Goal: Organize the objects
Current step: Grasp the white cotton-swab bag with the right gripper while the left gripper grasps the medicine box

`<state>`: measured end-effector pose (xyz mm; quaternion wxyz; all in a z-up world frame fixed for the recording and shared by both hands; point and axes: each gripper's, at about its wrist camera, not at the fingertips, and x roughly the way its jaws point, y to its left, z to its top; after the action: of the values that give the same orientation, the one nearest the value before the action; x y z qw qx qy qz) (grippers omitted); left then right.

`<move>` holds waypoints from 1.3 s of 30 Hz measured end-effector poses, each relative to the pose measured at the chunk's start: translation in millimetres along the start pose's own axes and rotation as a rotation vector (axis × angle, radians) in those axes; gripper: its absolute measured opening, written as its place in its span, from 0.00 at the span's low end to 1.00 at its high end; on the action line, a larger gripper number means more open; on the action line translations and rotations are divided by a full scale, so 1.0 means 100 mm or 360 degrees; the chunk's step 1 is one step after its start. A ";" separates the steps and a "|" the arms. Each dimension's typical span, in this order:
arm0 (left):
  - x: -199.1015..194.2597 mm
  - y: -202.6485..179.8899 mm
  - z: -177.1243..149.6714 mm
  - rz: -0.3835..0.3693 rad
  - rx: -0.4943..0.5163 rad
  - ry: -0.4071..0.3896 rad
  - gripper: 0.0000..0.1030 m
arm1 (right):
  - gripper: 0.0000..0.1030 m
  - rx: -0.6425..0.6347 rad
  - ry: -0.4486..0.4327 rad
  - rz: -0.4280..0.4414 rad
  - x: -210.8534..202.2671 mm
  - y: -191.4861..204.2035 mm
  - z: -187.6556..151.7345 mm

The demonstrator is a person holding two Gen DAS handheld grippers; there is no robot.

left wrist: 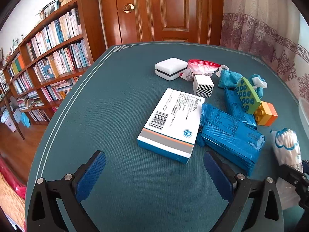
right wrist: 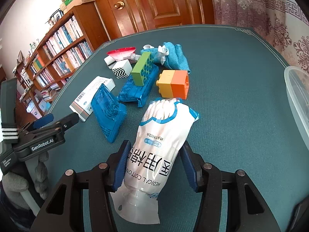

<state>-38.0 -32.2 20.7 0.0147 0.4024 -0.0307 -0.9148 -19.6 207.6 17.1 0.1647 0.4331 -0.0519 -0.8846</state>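
My right gripper [right wrist: 154, 154] is shut on a white bag of medical cotton swabs [right wrist: 160, 135], its pads pressing both sides; the bag also shows in the left wrist view [left wrist: 286, 147]. My left gripper [left wrist: 154, 164] is open and empty, just short of a white and blue medicine box [left wrist: 170, 125] on the green table. Beside the box lie two blue packets [left wrist: 229, 135], a green block [left wrist: 247, 96], an orange-yellow block [left wrist: 267, 115], a zigzag-patterned cube [left wrist: 203, 86], a white case [left wrist: 171, 68], a red-topped bag [left wrist: 200, 67] and a blue cloth [left wrist: 229, 78].
A clear plastic container [right wrist: 297, 92] stands at the table's right edge. A bookshelf [left wrist: 48, 63] and a wooden door [left wrist: 164, 9] are behind the table. The left gripper's body shows in the right wrist view [right wrist: 44, 135].
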 end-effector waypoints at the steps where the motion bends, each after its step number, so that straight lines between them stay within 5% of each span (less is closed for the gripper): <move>1: 0.05 -0.03 0.02 0.0004 0.0029 0.0012 1.00 | 0.52 0.0002 -0.0001 -0.0004 -0.01 -0.02 -0.01; 9: 0.27 -0.12 0.20 0.0008 0.0124 0.0035 1.00 | 0.52 0.0004 0.0004 0.0017 -0.01 -0.08 -0.07; 15: 0.44 -0.06 0.29 -0.0067 0.0022 0.0120 0.98 | 0.54 -0.0015 -0.0007 0.0003 0.01 -0.08 -0.07; 24: 0.39 -0.10 0.31 -0.0122 -0.0020 0.0078 0.66 | 0.56 -0.0044 -0.0017 -0.0028 0.04 -0.04 -0.08; 39: -0.10 -0.04 0.22 -0.0104 -0.0087 -0.0089 0.65 | 0.49 0.0028 -0.0038 0.0022 -0.05 -0.13 -0.09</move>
<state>-47.4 -26.7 42.8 -0.0051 0.3770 0.0070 -0.9262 -12.2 221.7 12.4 0.1663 0.4235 -0.0645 -0.8882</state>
